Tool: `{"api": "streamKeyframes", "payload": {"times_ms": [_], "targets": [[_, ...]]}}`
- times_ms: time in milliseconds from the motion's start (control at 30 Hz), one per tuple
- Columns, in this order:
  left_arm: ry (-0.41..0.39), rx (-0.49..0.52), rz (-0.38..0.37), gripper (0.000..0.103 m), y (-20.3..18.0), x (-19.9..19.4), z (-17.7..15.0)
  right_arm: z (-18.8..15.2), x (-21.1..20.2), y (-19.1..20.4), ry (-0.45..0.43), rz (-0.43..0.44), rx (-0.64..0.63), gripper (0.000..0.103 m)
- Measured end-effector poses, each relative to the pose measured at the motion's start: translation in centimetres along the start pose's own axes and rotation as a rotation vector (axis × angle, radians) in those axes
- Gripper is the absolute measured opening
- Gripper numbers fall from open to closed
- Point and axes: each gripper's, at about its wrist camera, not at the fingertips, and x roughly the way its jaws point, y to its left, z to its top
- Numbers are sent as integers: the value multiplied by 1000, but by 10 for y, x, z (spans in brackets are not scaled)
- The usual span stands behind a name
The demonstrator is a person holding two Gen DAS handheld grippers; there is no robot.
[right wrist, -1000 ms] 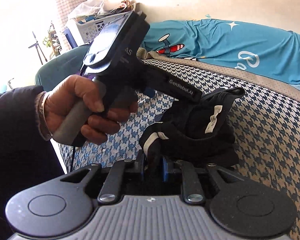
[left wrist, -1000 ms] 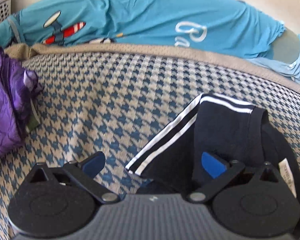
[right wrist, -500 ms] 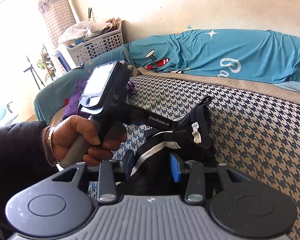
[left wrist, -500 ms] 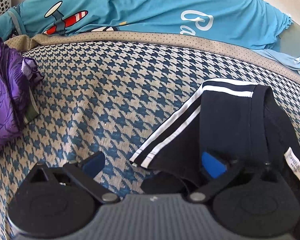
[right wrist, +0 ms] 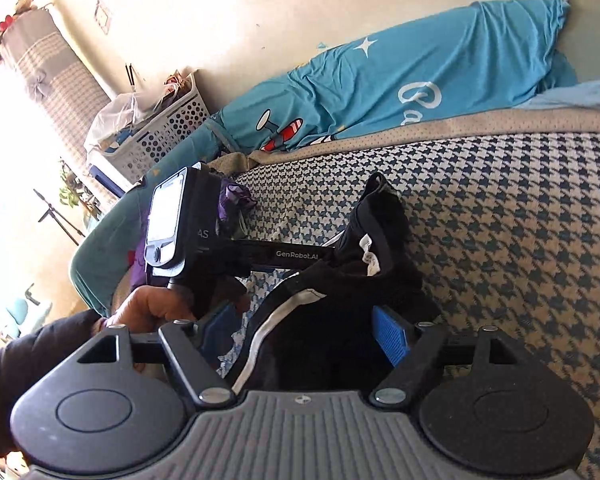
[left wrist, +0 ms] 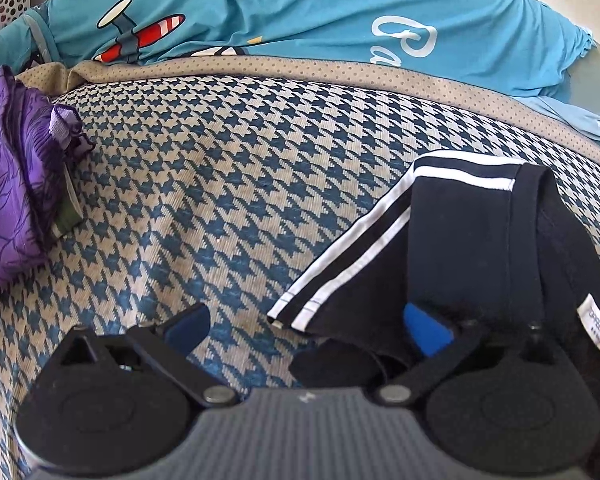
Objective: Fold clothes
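Observation:
A black garment (left wrist: 472, 248) with two white stripes lies bunched on the blue-and-cream houndstooth cover (left wrist: 220, 184). My left gripper (left wrist: 306, 328) stands open, jaws wide apart, and the cloth drapes around its right blue pad (left wrist: 426, 330). In the right wrist view the black garment (right wrist: 340, 296) lies between the jaws of my right gripper (right wrist: 306, 334), which are opening; neither blue pad (right wrist: 390, 340) presses on it. A hand (right wrist: 152, 308) in a dark sleeve holds the left gripper's body (right wrist: 192, 220), whose fingers reach into the garment's folds and are hidden there.
A purple garment (left wrist: 8, 184) lies at the cover's left edge. A teal blanket (left wrist: 300, 20) with a plane print runs along the back by the wall. A white perforated laundry basket (right wrist: 168, 128) stands at the far left corner.
My right gripper's jaws have gone from shut on the black garment to wide apart, and that gripper has rolled and backed off a little. The left gripper has stayed open in place.

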Motion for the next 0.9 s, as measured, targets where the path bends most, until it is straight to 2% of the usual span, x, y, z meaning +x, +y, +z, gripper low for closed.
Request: {"api": "streamKeyframes", "payload": {"times_ms": [200,267,333,367,433,533,633,900], "targets": [[2,-2,-3,103,2,1,0,-2,17,3,1,-44,-6,78],[1,-3,-1,103,1,0,0,-2,20,6,-6,-64,-35,75],[-3,-1,4,103,0,0,0,-3,22,9,-13,-83,-63,60],[-7,2,8,103,0,-1,0,-3,23,10,-16,-89,-77,56],[-17,8,17,103,-2,-2,1,-3,24,13,-25,-120,-117,39],[-38,22,29,103,-6,-5,3,-2,25,15,-45,-189,-173,25],[-60,35,38,103,-10,-8,5,2,21,14,-84,-235,-202,20],[-80,40,49,103,-18,-8,8,17,24,10,-161,-402,-301,17]]}}
